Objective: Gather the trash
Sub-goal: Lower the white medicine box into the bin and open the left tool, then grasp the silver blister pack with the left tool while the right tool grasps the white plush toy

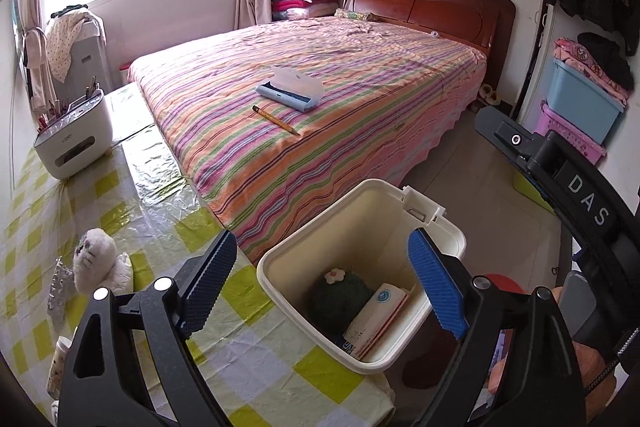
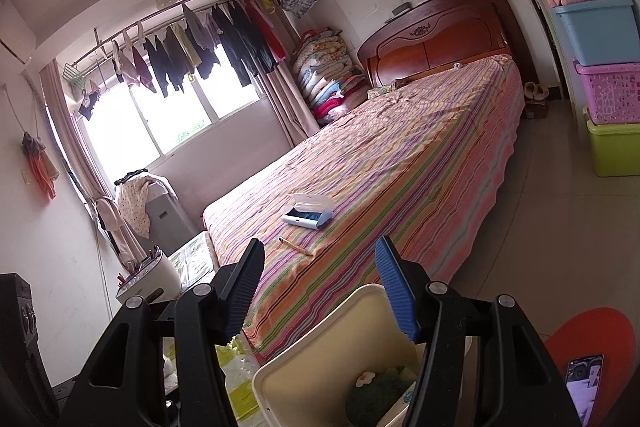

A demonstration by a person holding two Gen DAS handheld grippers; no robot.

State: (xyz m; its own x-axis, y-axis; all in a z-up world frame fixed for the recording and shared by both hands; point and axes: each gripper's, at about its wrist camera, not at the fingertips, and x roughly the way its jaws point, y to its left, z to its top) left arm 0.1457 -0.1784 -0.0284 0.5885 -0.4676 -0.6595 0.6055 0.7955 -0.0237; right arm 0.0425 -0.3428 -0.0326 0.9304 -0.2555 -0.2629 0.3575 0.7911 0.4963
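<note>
A cream trash bin (image 1: 448, 243) stands at the edge of a checked table (image 1: 248, 359), next to the bed. It holds a dark green fuzzy ball with a flower (image 1: 340, 293) and a white box (image 1: 378, 319). My left gripper (image 1: 324, 283) is open and empty, its fingers on either side of the bin's mouth, above it. The bin (image 2: 320, 359) also shows in the right wrist view, with the green ball (image 2: 376, 397) inside. My right gripper (image 2: 320, 291) is open and empty above the bin's rim. It shows in the left wrist view at the right (image 1: 520, 143).
A white plush toy (image 1: 98, 263), a foil blister pack (image 1: 60, 291) and a small bottle (image 1: 58, 367) lie on the table. A white organiser (image 1: 72, 135) stands at its far end. A pencil (image 1: 276, 119) and an open blue case (image 1: 290, 89) lie on the striped bed. Storage boxes (image 2: 608, 79) stand at right.
</note>
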